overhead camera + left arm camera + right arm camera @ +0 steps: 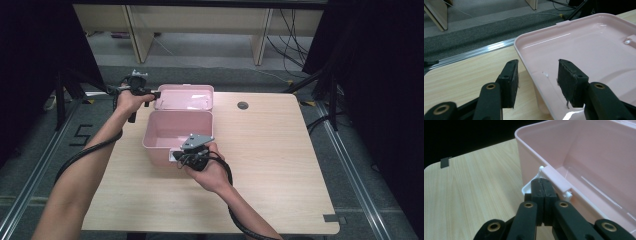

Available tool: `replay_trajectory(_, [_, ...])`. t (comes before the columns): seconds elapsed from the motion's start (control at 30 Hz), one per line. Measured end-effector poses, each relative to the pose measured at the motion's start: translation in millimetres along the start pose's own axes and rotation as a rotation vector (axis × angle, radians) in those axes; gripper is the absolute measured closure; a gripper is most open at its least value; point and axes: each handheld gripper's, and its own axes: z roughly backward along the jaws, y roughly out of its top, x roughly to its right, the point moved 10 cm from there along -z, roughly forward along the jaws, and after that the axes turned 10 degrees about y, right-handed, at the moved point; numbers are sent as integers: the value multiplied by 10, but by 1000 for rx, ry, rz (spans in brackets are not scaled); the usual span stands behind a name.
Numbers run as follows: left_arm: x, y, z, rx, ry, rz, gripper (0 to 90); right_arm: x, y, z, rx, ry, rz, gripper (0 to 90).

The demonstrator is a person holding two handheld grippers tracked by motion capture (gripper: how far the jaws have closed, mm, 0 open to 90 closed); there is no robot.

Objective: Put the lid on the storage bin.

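A pink plastic box [170, 131] stands open on the wooden table, its lid [184, 97] laid back flat behind it. My left gripper [156, 94] is at the lid's left edge. In the left gripper view its jaws [537, 73] stand open astride the lid's rim [524, 53], with one pad over the table and the other over the lid's inside [586, 50]. My right gripper [176, 156] is at the box's front wall. In the right gripper view its jaws [543, 185] are shut together, with their tips against the white latch piece [527, 188] under the pink tab [555, 180].
The table [280, 150] has open room to the right of the box, with a round cable hole [243, 105] at the back and a dark tape mark [334, 218] near the front right corner. Metal floor rails [474, 53] run beside the table. Cables trail from both grippers.
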Motion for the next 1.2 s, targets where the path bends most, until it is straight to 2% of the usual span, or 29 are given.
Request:
replay_trajectory(0.03, [2, 9, -20, 5, 3, 11, 515, 0, -4, -13, 3, 3, 0, 900])
replay_trajectory(0.07, [-3, 10, -33, 2, 7, 10, 518, -6, -4, -22, 15, -1, -21, 900])
replay_trajectory(0.1, [-13, 0, -39, -5, 7, -3, 522, -7, -5, -22, 13, 1, -24, 900])
replay_trajectory(0.13, [-8, 9, -67, 0, 11, 16, 529, -7, -3, -23, 14, 0, -25, 900])
replay_trajectory(0.2, [-45, -11, -91, -15, 27, -9, 554, 9, -4, -16, -3, -2, 13, 900])
replay_trajectory(0.23, [-45, -3, -112, -11, 29, 12, 562, 10, -6, -16, -6, -4, 16, 900])
replay_trajectory(0.27, [-63, -16, -110, -27, 31, -2, 569, -7, -17, -15, -11, -3, -6, 900])
replay_trajectory(0.3, [-66, -12, -130, -24, 32, 6, 574, -13, -17, -21, -6, -5, -14, 900])
replay_trajectory(0.47, [-49, -13, -192, -37, 37, 18, 607, -17, -21, -19, -18, -5, 2, 900])
replay_trajectory(0.5, [-46, -8, -205, -38, 40, 23, 616, -12, -16, -25, -16, -2, 18, 900])
replay_trajectory(0.53, [-42, 0, -214, -37, 42, 31, 621, -22, -24, -22, -19, -4, 2, 900])
replay_trajectory(0.63, [-41, 15, -247, -43, 56, 44, 636, -18, -20, -31, -8, -14, 4, 900])
replay_trajectory(0.67, [-46, -1, -243, -67, 59, 31, 640, -20, -30, -20, -22, -8, 2, 900])
replay_trajectory(0.7, [-36, 8, -270, -55, 59, 42, 642, -21, -30, -21, -22, -7, 2, 900])
replay_trajectory(0.87, [-26, -7, -325, -74, 60, 52, 653, -20, -28, -18, -25, -2, 1, 900])
replay_trajectory(0.9, [-29, -16, -339, -79, 67, 47, 658, -26, -28, -23, -23, 2, 4, 900])
replay_trajectory(0.93, [-29, -21, -347, -81, 69, 47, 663, -6, -21, -19, -22, -4, 26, 900])
replay_trajectory(0.97, [-37, -27, -359, -84, 78, 48, 667, -22, -28, -22, -20, 1, 3, 900])
replay_trajectory(1.0, [-45, -34, -362, -89, 82, 41, 674, -24, -30, -21, -18, 2, -1, 900])
replay_trajectory(1.2, [-60, -36, -403, -99, 86, 57, 685, -21, -28, -22, -17, 4, 0, 900])
